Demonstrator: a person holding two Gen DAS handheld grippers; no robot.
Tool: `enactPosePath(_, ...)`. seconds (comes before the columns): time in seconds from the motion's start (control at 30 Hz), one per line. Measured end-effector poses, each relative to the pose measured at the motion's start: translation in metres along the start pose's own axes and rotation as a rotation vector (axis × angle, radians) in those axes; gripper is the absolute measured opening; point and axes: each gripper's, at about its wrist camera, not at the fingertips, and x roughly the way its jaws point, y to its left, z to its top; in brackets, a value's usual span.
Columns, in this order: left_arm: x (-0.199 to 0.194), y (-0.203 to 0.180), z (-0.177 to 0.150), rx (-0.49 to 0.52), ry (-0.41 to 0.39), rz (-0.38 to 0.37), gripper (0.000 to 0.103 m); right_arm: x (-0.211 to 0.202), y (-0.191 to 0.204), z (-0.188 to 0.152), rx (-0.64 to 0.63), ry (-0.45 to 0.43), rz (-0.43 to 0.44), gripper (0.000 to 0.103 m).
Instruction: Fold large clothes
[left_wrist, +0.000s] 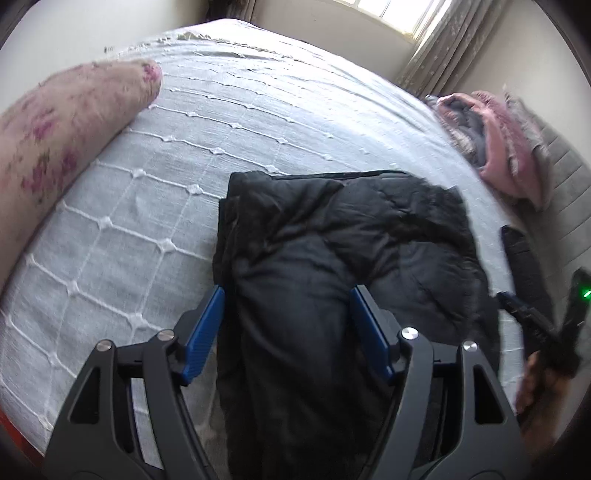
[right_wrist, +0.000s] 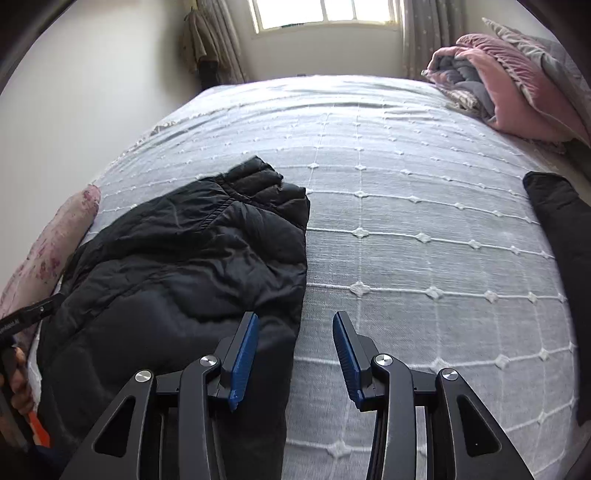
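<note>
A black padded jacket (left_wrist: 332, 258) lies folded on the white quilted bedspread (left_wrist: 147, 184); it also shows in the right wrist view (right_wrist: 184, 266) at the left. My left gripper (left_wrist: 288, 295) is open, its blue pads either side of the jacket's near part, just above it. My right gripper (right_wrist: 295, 321) is open and empty over the jacket's right edge and bare bedspread (right_wrist: 406, 240). The right gripper's body shows at the right edge of the left wrist view (left_wrist: 543, 325).
A floral bolster pillow (left_wrist: 55, 147) lies along the bed's left side. A pile of pink and grey blankets (right_wrist: 509, 85) sits at the far right. Another black garment (right_wrist: 565, 251) lies at the right edge. A window and curtains stand behind the bed.
</note>
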Motion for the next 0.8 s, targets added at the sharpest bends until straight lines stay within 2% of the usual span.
enactPosePath(0.07, -0.022, -0.004, -0.007, -0.004, -0.047, -0.048, 0.071, -0.018, 0.011, -0.01, -0.007, -0.041, 0.059, 0.043)
enactPosePath(0.13, -0.039, -0.021, -0.016, 0.055, -0.084, -0.065, 0.071, -0.031, 0.034, -0.019, -0.027, -0.068, 0.124, 0.043)
enactPosePath(0.27, -0.066, -0.072, -0.044, 0.254, -0.166, -0.084, 0.071, -0.047, 0.088, -0.04, -0.137, -0.067, 0.248, 0.043)
enactPosePath(0.33, -0.06, -0.083, -0.055, 0.291, -0.144, -0.083, 0.071, -0.05, 0.115, -0.053, -0.208, -0.056, 0.256, 0.043)
enactPosePath(0.43, -0.024, -0.087, -0.066, 0.303, -0.026, 0.018, 0.071, -0.043, 0.133, -0.064, -0.272, -0.036, 0.192, 0.043)
enactPosePath(0.47, -0.01, -0.082, -0.07, 0.294, 0.005, 0.066, 0.071, -0.041, 0.132, -0.066, -0.28, -0.033, 0.172, 0.043)
enactPosePath(0.67, -0.005, -0.057, -0.068, 0.217, 0.028, 0.046, 0.073, -0.033, 0.088, -0.066, -0.196, 0.012, 0.081, 0.043)
enactPosePath(0.8, -0.011, -0.04, -0.07, 0.18, 0.029, 0.031, 0.073, -0.026, 0.049, -0.068, -0.063, 0.065, 0.136, 0.051)
